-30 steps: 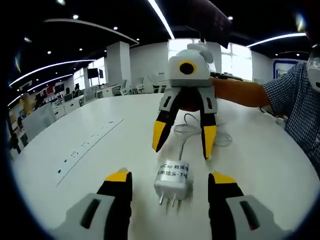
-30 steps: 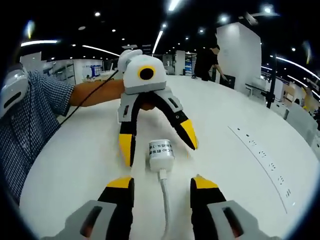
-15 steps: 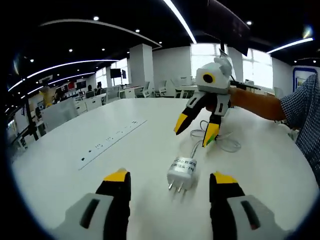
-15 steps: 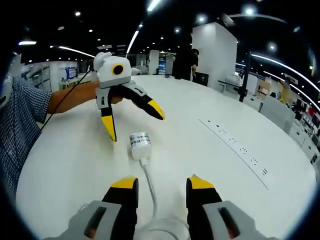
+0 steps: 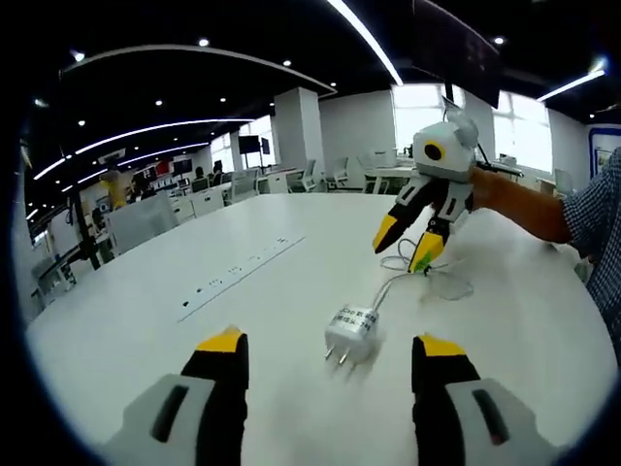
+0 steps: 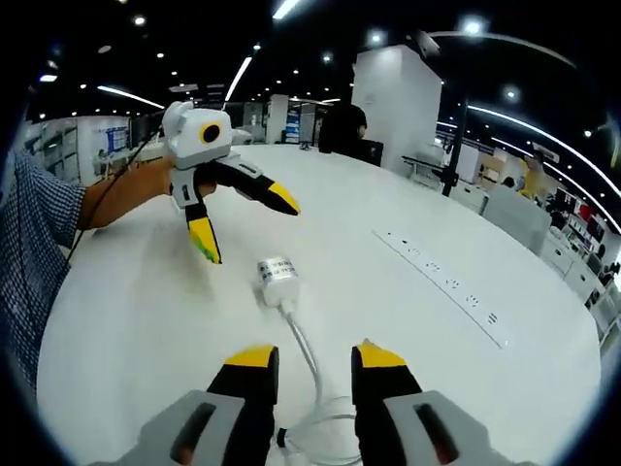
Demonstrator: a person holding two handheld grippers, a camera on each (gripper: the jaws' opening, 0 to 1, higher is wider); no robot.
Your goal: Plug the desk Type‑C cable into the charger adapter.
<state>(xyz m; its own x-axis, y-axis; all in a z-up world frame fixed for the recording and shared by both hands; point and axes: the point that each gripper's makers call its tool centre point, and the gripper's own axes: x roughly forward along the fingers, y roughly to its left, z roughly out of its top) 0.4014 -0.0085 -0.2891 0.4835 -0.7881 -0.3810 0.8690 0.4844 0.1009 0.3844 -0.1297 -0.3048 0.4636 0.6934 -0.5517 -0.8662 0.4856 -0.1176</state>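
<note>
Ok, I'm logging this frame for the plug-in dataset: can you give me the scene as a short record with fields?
surface: round white table
adapter: small white charger adapter lying on the table, prongs toward the left gripper
cable: thin white cable plugged into the adapter, slack loops on the table
left gripper: open, holding nothing
right gripper: open, straddling the cable
power strip: set into the table

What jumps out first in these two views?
The white charger adapter lies alone mid-table with its prongs toward the left tongs and the white cable plugged into its far end. Both tongs are open and apart from it: the right tongs straddle the cable's run, whose slack coils near them.
</note>
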